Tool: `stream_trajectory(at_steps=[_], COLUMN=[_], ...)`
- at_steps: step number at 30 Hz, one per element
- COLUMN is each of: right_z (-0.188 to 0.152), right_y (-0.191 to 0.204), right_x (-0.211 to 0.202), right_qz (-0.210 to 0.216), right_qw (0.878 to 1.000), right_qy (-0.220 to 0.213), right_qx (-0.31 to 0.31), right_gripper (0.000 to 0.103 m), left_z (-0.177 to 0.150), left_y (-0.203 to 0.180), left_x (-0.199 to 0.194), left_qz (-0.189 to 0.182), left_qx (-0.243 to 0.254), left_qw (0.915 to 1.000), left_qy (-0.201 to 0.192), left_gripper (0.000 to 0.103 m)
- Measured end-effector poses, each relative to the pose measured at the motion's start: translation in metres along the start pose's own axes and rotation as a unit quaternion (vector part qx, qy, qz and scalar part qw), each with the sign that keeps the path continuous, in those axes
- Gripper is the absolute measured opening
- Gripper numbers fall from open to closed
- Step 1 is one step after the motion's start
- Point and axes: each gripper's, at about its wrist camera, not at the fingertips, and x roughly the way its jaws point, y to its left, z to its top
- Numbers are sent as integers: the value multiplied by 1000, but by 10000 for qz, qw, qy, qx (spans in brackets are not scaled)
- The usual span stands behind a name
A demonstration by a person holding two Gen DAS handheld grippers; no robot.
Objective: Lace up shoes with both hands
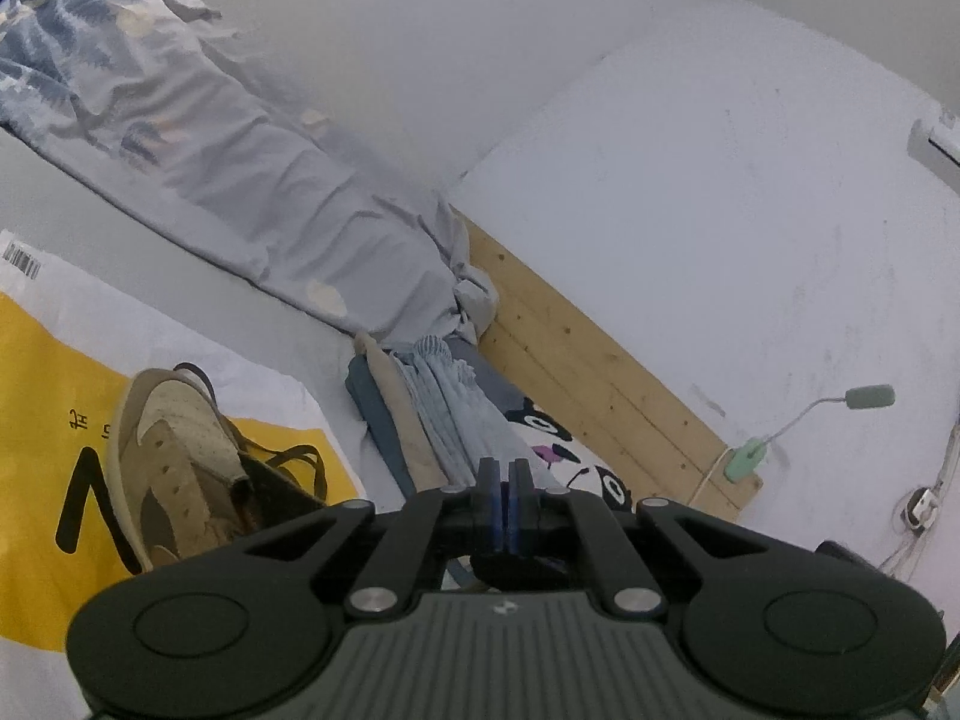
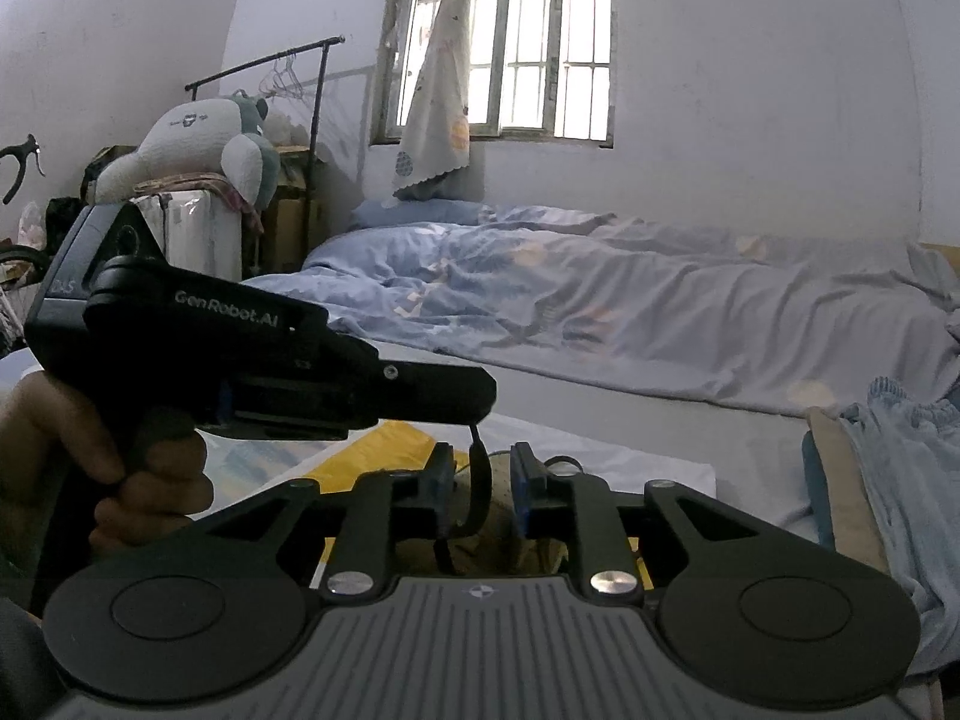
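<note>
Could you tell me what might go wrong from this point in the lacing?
1. The black lace hangs from the shut left gripper and runs between the right gripper fingers, which look open; it may slip free.
2. The tan shoe lies unheld on the yellow bag, so pulling the lace could drag it.

The left gripper [image 1: 504, 468] is closed, jaws together, at lower centre. The right gripper [image 2: 480, 474] stands slightly parted at lower centre; a hand [image 2: 90, 450] grips the left gripper's handle at left.
</note>
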Motion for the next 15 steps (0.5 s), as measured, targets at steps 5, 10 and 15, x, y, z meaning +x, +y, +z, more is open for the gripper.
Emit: stream_trajectory(at_steps=[5, 10, 15], right_z=[-2, -1, 3], right_y=[1, 0, -2], right_x=[-2, -2, 1], right_qz=[41, 42, 32], right_qw=[10000, 9999, 9999], right_qy=[0, 34, 48], right_qx=[-50, -98, -137], right_gripper=[19, 10, 6], left_z=[-1, -2, -2], left_y=[0, -1, -2], left_x=[1, 2, 2], left_qz=[-9, -8, 18], left_qx=[24, 51, 57], left_qw=[10000, 10000, 9999], left_qy=[37, 78, 89], left_gripper=[0, 0, 0])
